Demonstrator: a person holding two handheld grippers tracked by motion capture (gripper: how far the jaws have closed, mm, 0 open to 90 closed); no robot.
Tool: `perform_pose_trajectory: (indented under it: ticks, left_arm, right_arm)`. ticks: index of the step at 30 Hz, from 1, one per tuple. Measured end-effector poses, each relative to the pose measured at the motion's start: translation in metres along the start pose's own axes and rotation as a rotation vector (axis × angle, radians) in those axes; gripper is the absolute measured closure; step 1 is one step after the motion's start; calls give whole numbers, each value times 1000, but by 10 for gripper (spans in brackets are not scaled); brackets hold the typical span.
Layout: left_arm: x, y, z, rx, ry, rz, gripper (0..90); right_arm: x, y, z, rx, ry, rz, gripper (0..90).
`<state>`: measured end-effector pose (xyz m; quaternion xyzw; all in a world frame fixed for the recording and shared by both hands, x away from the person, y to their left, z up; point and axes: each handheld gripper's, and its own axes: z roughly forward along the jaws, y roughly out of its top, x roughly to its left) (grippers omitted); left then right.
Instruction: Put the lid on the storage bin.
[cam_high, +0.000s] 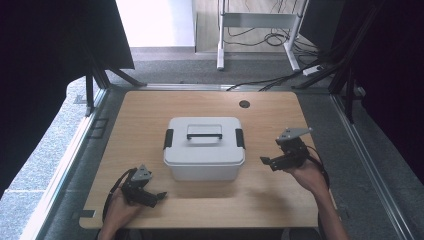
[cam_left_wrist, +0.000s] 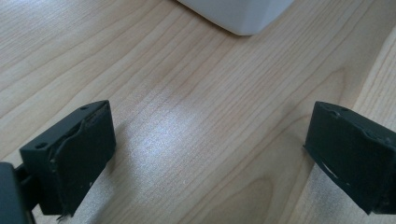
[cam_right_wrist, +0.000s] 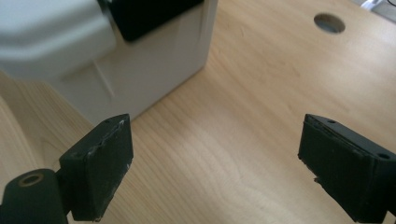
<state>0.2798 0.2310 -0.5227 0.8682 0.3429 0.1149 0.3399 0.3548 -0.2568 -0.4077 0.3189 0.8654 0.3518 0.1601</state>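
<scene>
A white plastic box (cam_high: 204, 150) with a lid, a handle (cam_high: 204, 133) on top and a black latch on each side (cam_high: 168, 138) (cam_high: 240, 138) stands in the middle of the wooden table (cam_high: 145, 110). My left gripper (cam_high: 157, 196) rests near the front edge, left of the box, open over bare wood (cam_left_wrist: 210, 154), with the box's corner (cam_left_wrist: 238, 14) ahead. My right gripper (cam_high: 267, 161) hovers just right of the box, pointing at it. Its jaws (cam_right_wrist: 215, 168) stand open and empty, with the box's side wall (cam_right_wrist: 140, 70) and a black latch (cam_right_wrist: 149, 14) close in front.
A round cable hole (cam_high: 244, 104) (cam_right_wrist: 329, 22) sits in the table behind the box. Dark curtains flank both sides. A metal frame leg (cam_high: 220, 35) and cables (cam_high: 270, 80) lie on the floor beyond the far edge.
</scene>
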Motion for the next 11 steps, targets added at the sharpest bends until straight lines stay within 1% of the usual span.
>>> perform_pose_trajectory:
  ticks: [3,4,6,7,9,11]
  left_arm:
    - [0,0,0,2,0,2,16]
    - [0,0,0,-2,1,-4,17]
    - [0,0,0,-1,2,-4,17]
    - [0,0,0,-1,2,-4,17]
    - [-1,0,0,-1,2,-4,17]
    - [-1,0,0,-1,3,-4,18]
  right_arm:
    - [6,-25,12,-22,1,37,102]
    - [8,-30,15,-25,1,46,102]
    - [14,-49,27,-31,-1,74,96]
    - [16,-55,31,-32,-2,86,90]
    - [22,-70,43,-14,3,110,66]
    - [26,-78,49,8,0,115,48]
